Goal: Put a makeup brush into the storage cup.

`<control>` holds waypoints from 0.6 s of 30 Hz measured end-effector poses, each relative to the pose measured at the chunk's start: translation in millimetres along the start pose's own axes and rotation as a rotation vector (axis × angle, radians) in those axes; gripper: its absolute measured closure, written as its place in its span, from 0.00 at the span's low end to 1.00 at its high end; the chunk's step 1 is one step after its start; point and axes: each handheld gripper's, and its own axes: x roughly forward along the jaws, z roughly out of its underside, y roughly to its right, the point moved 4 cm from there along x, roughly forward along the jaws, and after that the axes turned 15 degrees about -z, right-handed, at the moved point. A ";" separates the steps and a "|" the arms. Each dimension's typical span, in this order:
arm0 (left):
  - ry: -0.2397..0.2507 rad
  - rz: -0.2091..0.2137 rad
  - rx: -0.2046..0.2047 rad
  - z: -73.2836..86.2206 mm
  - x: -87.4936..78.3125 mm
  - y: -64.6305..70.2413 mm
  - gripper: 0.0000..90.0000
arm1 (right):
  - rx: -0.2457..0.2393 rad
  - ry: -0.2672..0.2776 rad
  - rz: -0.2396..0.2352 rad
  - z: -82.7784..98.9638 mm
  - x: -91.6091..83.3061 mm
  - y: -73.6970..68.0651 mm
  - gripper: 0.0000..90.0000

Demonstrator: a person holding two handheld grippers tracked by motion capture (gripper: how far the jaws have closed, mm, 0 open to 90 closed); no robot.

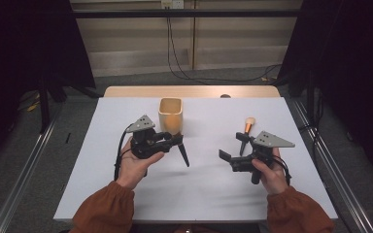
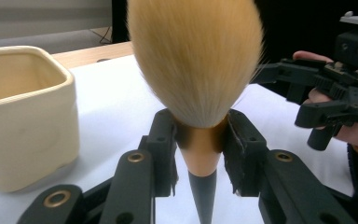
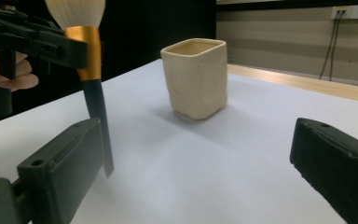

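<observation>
1. While the left tongs (image 2: 198,140) are closed on its gold collar, the brush (image 2: 196,60) is held upright above the counter (image 3: 242,177), near the cream cup (image 3: 196,77).
2. The right tongs (image 3: 196,140) are seen open and empty.
3. The brush is judged light, with soft hairs that are easily bent; only the stiff collar or handle should be gripped.

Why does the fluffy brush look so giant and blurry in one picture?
Left gripper view: the tan-bristled, gold-collared makeup brush sits right by the lens, so it looms big and soft-edged. Right gripper view: the near black jaws blur instead. High view: bright white table, dark room around.
</observation>
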 end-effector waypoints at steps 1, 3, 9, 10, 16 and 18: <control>-0.002 0.002 -0.001 -0.1 -1.1 -1.3 0.74 | -0.009 0.001 0.007 0.3 -2.1 -0.1 0.03; -0.007 -0.009 0.002 -0.7 -3.3 -4.0 0.74 | -0.034 -0.005 0.031 1.4 -6.0 0.2 0.03; 0.005 -0.035 -0.011 -4.2 -13.7 -14.8 0.74 | -0.027 -0.008 0.050 7.8 -20.8 0.6 0.01; 0.008 -0.039 -0.014 -4.7 -15.4 -17.0 0.74 | -0.014 -0.004 0.048 9.2 -23.7 1.1 0.00; 0.017 -0.059 -0.012 -10.3 -24.2 -26.8 0.74 | 0.001 0.017 0.105 12.9 -39.6 5.6 0.01; 0.010 -0.064 -0.003 -12.9 -25.9 -29.7 0.74 | -0.003 0.019 0.127 13.2 -42.8 5.6 0.01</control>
